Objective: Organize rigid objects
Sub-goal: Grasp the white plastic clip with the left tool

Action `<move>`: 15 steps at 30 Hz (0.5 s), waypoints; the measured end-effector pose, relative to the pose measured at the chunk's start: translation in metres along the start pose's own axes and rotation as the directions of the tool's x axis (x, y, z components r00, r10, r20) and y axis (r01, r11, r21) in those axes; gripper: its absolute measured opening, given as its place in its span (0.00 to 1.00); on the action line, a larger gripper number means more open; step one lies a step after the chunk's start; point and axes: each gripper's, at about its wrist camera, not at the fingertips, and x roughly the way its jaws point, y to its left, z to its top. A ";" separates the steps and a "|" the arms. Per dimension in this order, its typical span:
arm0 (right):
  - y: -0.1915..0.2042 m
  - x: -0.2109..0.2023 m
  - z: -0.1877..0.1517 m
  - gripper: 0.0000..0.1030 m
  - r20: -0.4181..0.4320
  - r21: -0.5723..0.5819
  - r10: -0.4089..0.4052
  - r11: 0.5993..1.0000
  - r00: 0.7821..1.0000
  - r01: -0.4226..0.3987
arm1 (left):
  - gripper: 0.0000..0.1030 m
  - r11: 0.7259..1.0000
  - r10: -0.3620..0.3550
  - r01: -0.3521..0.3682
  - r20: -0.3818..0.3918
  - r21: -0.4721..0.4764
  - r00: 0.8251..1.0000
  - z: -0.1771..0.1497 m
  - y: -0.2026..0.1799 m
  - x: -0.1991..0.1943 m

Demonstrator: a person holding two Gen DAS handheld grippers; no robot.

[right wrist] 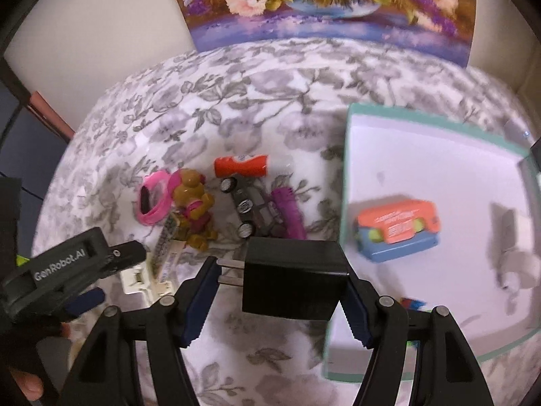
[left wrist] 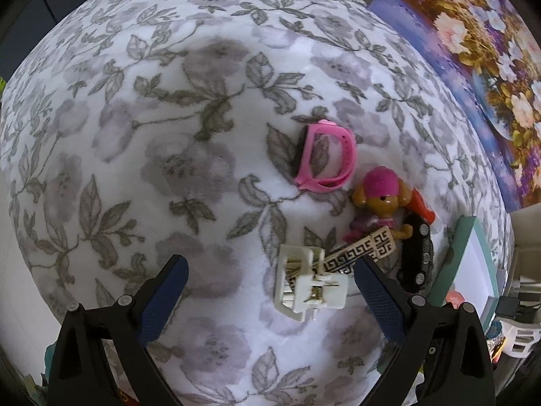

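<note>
While the right gripper (right wrist: 280, 287) clamps a black plug adapter (right wrist: 294, 279) between its blue pads, with the two metal prongs pointing left past the left pad, the adapter hangs above the floral cloth (right wrist: 236, 101) just beside the near left corner of a teal-rimmed box (right wrist: 346, 169). Inside the box, on its white floor, lie an orange and blue toy (right wrist: 397, 228) and a pale blurred thing farther right that I cannot identify. On the cloth beyond the adapter sits a loose cluster: a purple ridged piece (right wrist: 290, 213), a dark toy car (right wrist: 245, 204) on its side with its wheels showing, an orange cylinder (right wrist: 240, 166), a brown toy dog (right wrist: 194, 203) in pink, and a pink band (right wrist: 154, 199). A flowered painting (right wrist: 324, 3) leans at the far edge. In the left wrist view the left gripper (left wrist: 268, 291) points down at the cloth with its jaws spread wide and nothing between the pads; a white clip (left wrist: 309, 282) lies just inside its right finger, resting on a patterned stick (left wrist: 358, 248) that runs under the dog (left wrist: 380, 199). The band (left wrist: 324, 155) lies apart from them, farther up. The car (left wrist: 417, 253) curves along the right side, near the box rim (left wrist: 453, 264)
</note>
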 end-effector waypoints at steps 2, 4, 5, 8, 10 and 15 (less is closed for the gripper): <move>0.001 -0.003 0.000 0.69 0.013 -0.017 -0.021 1.000 1.000 0.021 | 0.93 1.000 -0.003 0.003 0.001 0.016 1.000 -0.003 -0.006 0.001; -0.001 -0.005 0.001 0.69 0.013 -0.010 -0.013 1.000 1.000 0.013 | 0.86 0.999 -0.007 0.007 -0.002 0.034 1.000 -0.004 -0.010 0.001; -0.003 -0.005 0.001 0.69 0.014 -0.004 -0.008 1.000 1.000 0.009 | 0.80 0.999 -0.006 0.006 -0.003 0.043 1.000 -0.005 -0.012 0.001; -0.004 -0.006 0.001 0.69 0.013 0.000 -0.003 1.000 1.000 0.003 | 0.70 0.998 -0.010 0.010 -0.010 0.069 1.000 -0.006 -0.022 0.002; -0.003 -0.006 0.001 0.69 0.014 -0.004 -0.006 1.000 1.000 0.006 | 0.57 0.996 -0.013 0.014 -0.010 0.087 1.000 -0.008 -0.028 0.001; -0.002 -0.006 0.001 0.69 0.014 -0.009 -0.010 1.000 1.000 0.010 | 0.34 0.991 -0.050 0.052 -0.016 0.122 0.999 -0.011 -0.038 0.001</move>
